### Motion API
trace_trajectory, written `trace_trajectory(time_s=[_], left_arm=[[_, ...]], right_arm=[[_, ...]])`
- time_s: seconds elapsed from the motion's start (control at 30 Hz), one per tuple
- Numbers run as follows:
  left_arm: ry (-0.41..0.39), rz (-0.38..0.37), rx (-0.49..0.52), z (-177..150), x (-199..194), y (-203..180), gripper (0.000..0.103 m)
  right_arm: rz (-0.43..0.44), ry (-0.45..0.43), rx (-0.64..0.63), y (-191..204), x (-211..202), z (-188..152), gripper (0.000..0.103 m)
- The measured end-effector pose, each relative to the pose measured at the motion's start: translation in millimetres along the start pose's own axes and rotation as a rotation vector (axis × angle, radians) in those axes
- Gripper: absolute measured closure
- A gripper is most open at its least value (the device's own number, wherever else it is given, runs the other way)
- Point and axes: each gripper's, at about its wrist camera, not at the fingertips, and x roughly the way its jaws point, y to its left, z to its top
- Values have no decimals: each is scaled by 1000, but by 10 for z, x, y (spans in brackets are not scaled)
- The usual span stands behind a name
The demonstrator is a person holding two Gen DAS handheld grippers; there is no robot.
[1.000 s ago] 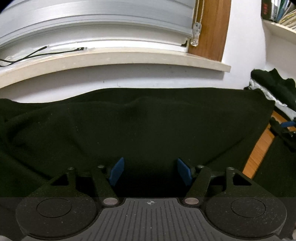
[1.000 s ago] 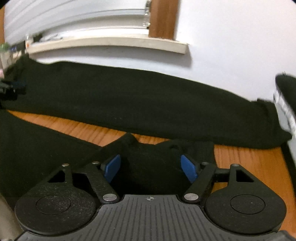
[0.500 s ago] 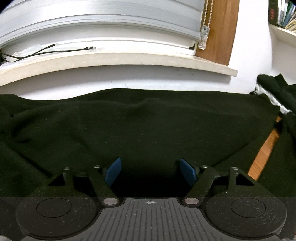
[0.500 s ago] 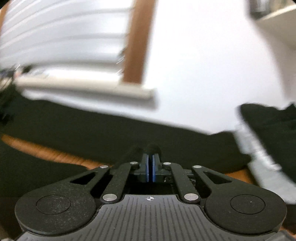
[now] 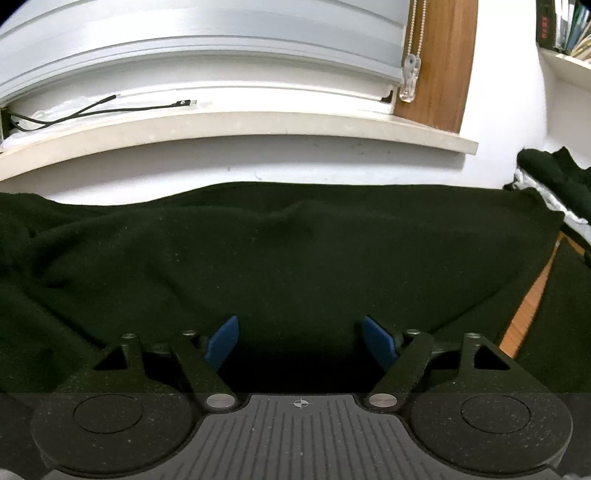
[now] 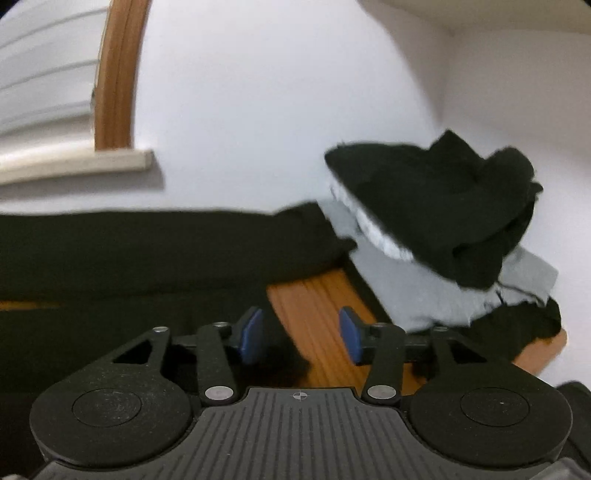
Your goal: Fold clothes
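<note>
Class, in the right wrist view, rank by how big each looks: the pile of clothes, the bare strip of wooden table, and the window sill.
1. pile of clothes
2. wooden table strip
3. window sill

Nearness skews this.

Setting: a room in a home, clothes laid out on a wooden table under a window.

Far side: white wall with a pale stone windowsill [image 5: 236,129], closed white slatted blinds [image 5: 184,48] above it, a bead pull chain [image 5: 415,37] hanging beside a wooden window frame [image 5: 443,62]. A black charging cable [image 5: 110,110] lies loose on the sill. Upper right: a white shelf with books [image 5: 565,26]. Orange-brown wooden tabletop [image 6: 314,325] carries a spread black garment [image 5: 277,258]; at right, against the wall, a heap of black and grey clothes [image 6: 443,221]. Domestic fittings throughout.
</note>
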Motion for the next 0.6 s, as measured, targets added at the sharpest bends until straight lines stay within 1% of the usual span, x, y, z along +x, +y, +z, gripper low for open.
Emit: trace_trajectory(time_s=[0.07, 0.13, 0.2, 0.23, 0.37, 0.5, 0.57, 0.6], left_arm=[[0, 0, -1, 0, 0, 4, 25], [0, 0, -2, 1, 0, 7, 25], [0, 1, -3, 1, 0, 11, 25], [0, 1, -4, 1, 0, 12, 24], [-9, -2, -9, 1, -16, 22, 24], [-37, -4, -14, -6, -91, 35, 24], [-67, 2, -12, -24, -204, 43, 24], [-86, 27, -8, -35, -294, 59, 24]], right_arm=[[49, -14, 29, 23, 34, 94, 53], [101, -6, 50, 97, 79, 130, 50], [153, 2, 70, 172, 125, 165, 45], [153, 19, 53, 223, 184, 149, 43], [153, 85, -17, 427, 416, 85, 42], [147, 155, 2, 375, 591, 25, 42], [152, 146, 14, 322, 606, -23, 37], [160, 139, 23, 302, 597, -39, 37]])
